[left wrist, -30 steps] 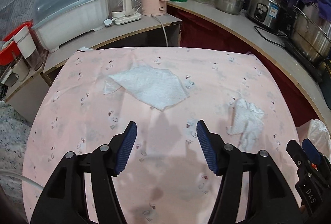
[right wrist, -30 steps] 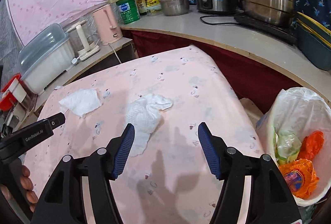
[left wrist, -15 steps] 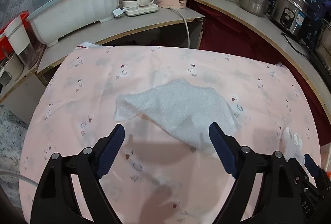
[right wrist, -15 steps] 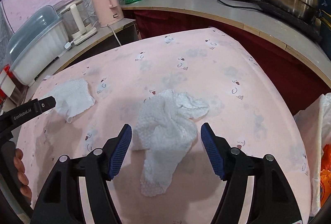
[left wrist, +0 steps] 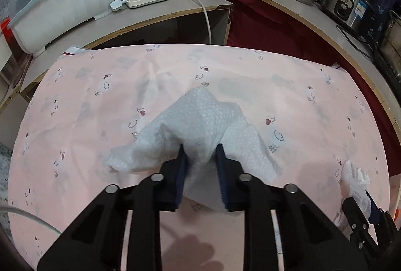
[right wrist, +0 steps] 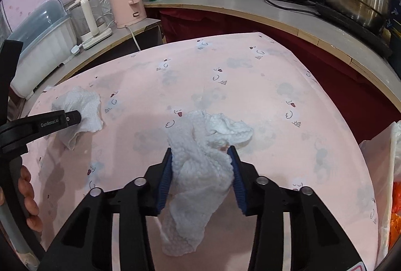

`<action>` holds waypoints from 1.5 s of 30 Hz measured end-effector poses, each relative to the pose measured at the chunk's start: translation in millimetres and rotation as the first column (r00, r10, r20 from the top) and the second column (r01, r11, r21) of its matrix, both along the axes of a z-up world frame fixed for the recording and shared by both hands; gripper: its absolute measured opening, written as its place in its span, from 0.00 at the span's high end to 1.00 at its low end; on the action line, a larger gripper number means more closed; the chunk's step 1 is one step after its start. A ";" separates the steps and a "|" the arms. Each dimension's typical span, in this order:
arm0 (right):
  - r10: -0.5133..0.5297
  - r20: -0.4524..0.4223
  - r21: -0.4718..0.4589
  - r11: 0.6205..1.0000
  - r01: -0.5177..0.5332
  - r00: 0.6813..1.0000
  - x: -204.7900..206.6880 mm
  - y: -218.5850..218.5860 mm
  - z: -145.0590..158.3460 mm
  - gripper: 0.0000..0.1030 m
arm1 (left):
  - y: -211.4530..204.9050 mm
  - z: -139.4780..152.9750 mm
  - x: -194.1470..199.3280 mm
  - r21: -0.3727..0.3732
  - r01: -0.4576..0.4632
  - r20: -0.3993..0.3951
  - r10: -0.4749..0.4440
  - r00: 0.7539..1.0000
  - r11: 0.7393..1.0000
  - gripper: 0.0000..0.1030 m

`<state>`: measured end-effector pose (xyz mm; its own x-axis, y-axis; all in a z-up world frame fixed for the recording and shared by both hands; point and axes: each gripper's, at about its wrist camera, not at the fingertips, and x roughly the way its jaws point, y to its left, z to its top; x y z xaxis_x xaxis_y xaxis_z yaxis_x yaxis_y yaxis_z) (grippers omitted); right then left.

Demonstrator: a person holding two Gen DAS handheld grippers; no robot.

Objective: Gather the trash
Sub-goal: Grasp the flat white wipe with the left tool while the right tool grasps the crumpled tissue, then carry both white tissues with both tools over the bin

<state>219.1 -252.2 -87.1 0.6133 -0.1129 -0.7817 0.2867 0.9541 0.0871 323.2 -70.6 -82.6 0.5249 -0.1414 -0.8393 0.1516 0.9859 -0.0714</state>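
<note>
The left gripper (left wrist: 199, 153) pinched a flat white paper towel (left wrist: 200, 120). The right gripper (right wrist: 200, 158) squeezed a crumpled white paper towel (right wrist: 205, 150). Both grips looked thin, maybe, so either towel could slip onto the pink patterned tablecloth (right wrist: 250, 75).

R gripper (right wrist: 200, 158) pinches crumpled white paper towel (right wrist: 200, 158) btwn blue pads, towel bunched & draped on pink tablecloth (right wrist: 250, 75). L gripper (right wrist: 75, 118) at far left on 2nd paper towel (right wrist: 85, 105). White trash bag (right wrist: 386, 150) at right edge.
</note>
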 end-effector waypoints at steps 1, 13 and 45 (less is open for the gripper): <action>-0.001 -0.001 0.003 1.000 0.001 1.000 -2.2 -1.4 -0.1 0.76 | -1.9 1.4 -2.7 -0.006 0.008 -0.001 -0.008 1.000 1.000 0.90; -0.065 0.021 0.041 0.997 0.064 0.998 -66.1 -32.8 22.0 0.84 | -49.0 36.6 -78.6 -0.039 0.113 0.040 -0.111 0.993 0.993 0.94; -0.377 0.151 0.074 0.926 0.370 0.914 -256.7 -189.4 81.8 0.84 | -251.2 90.2 -262.3 -0.002 0.480 0.132 -0.475 0.870 0.878 0.94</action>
